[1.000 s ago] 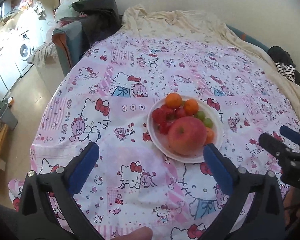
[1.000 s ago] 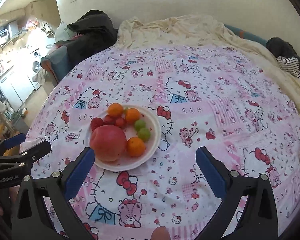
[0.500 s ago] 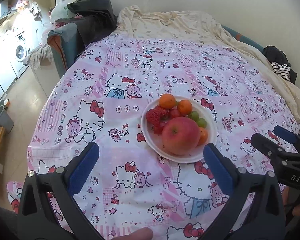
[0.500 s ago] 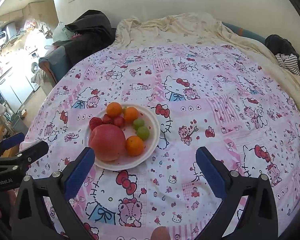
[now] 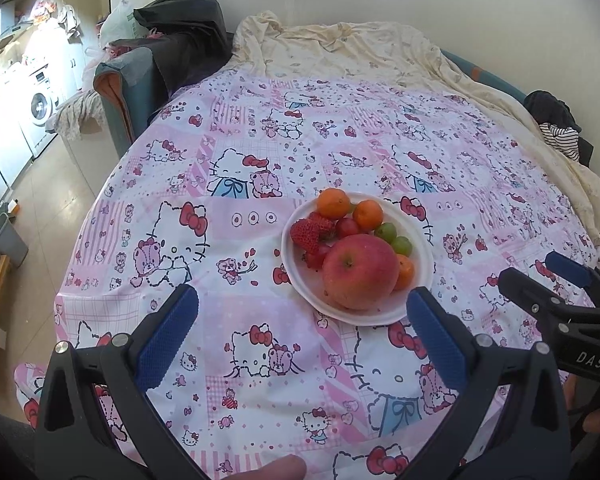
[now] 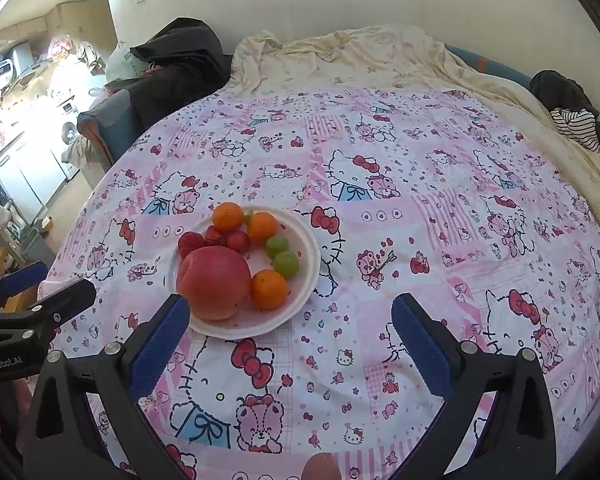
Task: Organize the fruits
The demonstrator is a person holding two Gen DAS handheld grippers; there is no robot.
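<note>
A white plate (image 5: 423,276) (image 6: 306,280) sits on a pink cartoon-print cloth. It holds a big red apple (image 5: 360,272) (image 6: 214,283), three small oranges (image 5: 333,203) (image 6: 269,289), strawberries (image 5: 305,235) (image 6: 190,242), a cherry tomato (image 6: 238,241) and two green grapes (image 5: 402,245) (image 6: 286,264). My left gripper (image 5: 302,326) is open and empty, just short of the plate. My right gripper (image 6: 290,332) is open and empty, with its left finger (image 6: 160,342) by the plate's near rim. Each gripper shows at the edge of the other's view.
The cloth (image 5: 260,344) covers a round table. A cream sheet (image 5: 360,52) is bunched at the far side. A dark jacket on a chair (image 5: 180,52) stands far left, striped clothes (image 5: 560,136) far right. Floor and kitchen units (image 5: 24,112) lie to the left.
Both views have shifted slightly: the plate sits a little further left and nearer the fingers. Both grippers stay open. The fruit has not moved on the plate.
</note>
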